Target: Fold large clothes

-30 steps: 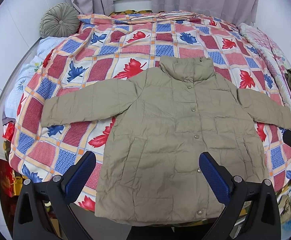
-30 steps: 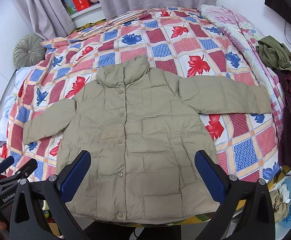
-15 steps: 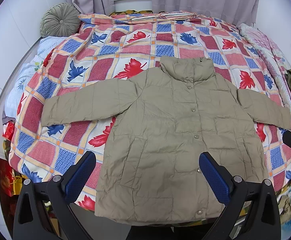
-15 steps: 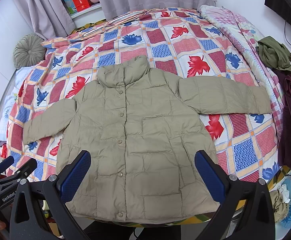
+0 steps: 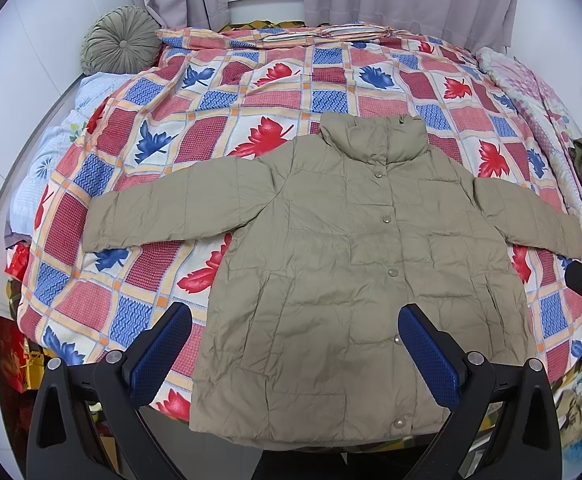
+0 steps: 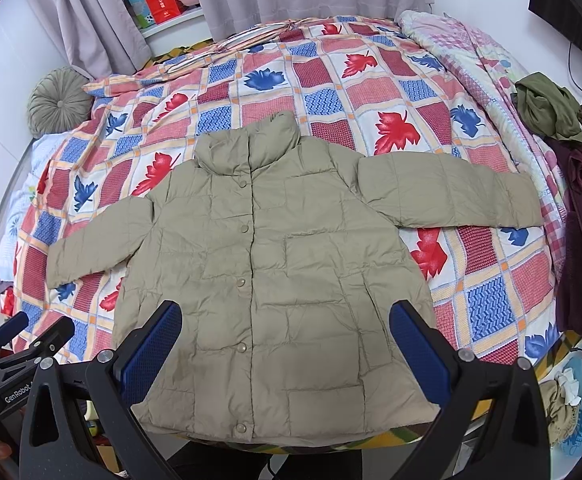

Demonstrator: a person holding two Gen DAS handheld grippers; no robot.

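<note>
An olive-khaki padded jacket (image 5: pixel 355 264) lies flat and buttoned on the bed, collar away from me, both sleeves spread out sideways. It also shows in the right wrist view (image 6: pixel 275 272). My left gripper (image 5: pixel 295 352) is open and empty, held above the jacket's hem near the bed's front edge. My right gripper (image 6: pixel 287 352) is open and empty too, above the hem. The left gripper also shows at the lower left of the right wrist view (image 6: pixel 23 340), clear of the jacket.
The bed has a red, blue and white leaf-pattern quilt (image 5: pixel 219 128). A round green cushion (image 5: pixel 121 44) lies at the far left corner. A pile of dark clothes (image 6: pixel 563 136) sits at the right edge. Curtains and a shelf stand behind the bed.
</note>
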